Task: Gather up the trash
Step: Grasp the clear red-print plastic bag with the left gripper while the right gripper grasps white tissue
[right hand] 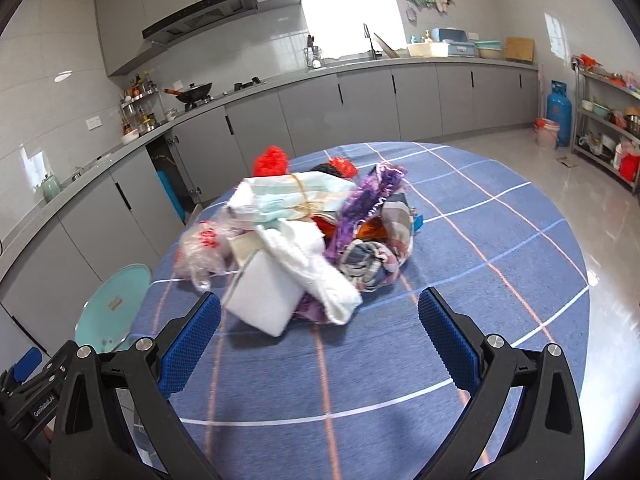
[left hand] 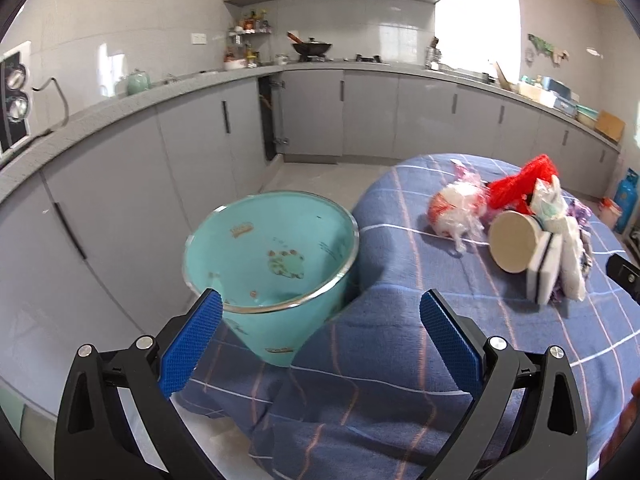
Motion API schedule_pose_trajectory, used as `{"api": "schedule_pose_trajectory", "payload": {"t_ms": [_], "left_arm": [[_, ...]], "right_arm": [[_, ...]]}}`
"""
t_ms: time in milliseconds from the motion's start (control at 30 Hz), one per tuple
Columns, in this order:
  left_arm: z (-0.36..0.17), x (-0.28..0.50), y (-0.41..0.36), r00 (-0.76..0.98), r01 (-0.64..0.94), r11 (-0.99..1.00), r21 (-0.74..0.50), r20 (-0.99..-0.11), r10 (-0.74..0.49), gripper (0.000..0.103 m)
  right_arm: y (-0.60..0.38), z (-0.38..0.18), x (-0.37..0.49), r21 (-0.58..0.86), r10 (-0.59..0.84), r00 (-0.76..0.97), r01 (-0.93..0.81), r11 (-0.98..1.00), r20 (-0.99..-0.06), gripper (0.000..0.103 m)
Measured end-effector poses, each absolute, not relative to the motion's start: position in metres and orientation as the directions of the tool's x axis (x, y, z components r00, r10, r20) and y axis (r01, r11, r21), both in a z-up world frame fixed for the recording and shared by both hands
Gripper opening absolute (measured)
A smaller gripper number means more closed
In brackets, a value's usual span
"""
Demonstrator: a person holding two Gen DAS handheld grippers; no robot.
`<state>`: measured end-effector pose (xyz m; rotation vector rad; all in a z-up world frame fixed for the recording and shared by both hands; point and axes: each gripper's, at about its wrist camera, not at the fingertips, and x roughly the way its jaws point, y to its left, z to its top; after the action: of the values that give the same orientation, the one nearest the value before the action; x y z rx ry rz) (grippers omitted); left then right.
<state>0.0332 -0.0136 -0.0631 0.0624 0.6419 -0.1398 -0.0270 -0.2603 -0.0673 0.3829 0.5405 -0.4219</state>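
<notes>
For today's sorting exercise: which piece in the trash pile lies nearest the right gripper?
The white foam block, at the pile's near edge just ahead of the right gripper. The masks, purple wrapper and red netting lie farther back.

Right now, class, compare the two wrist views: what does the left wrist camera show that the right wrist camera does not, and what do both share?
Only the left wrist view shows the inside of the turquoise glass-rimmed bin, apparently empty, and a round beige disc in the pile. Only the right wrist view shows the blue gas cylinder whole, a metal shelf rack and a purple wrapper. Both share the blue checked tablecloth, the white sponge block, the red mesh, and open tools, left tool, right tool.
</notes>
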Motion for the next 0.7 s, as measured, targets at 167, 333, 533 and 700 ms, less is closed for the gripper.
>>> {"api": "schedule_pose_trajectory", "payload": {"t_ms": [167,333,533,700], "left_arm": [[-0.066,0.042,-0.024,0.773,0.198,0.980,-0.013,-0.613,-0.164,0.092],[-0.062,0.055,-0.046,0.769,0.244,0.969,0.021,-0.614,-0.180,0.087],[-0.054,0.084,-0.076,0.755,0.300,0.954,0.021,-0.616,-0.224,0.087],[-0.055,0.110,-0.098,0.736,0.325,0.946,0.009,-0.631,-0.247,0.087]], "right_arm": [[-0.277,-0.071,-0.025,0.254,-0.265,0.777,0.474,0.843,-0.571,0.081],[-0.285,-0.075,-0.013,0.234,-0.243,0.780,0.443,0.866,-0.577,0.063],[-0.287,-0.083,0.014,0.218,-0.166,0.778,0.363,0.906,-0.606,0.063],[-0.294,-0.097,0.036,0.253,-0.095,0.754,0.333,0.908,-0.650,0.024]]}}
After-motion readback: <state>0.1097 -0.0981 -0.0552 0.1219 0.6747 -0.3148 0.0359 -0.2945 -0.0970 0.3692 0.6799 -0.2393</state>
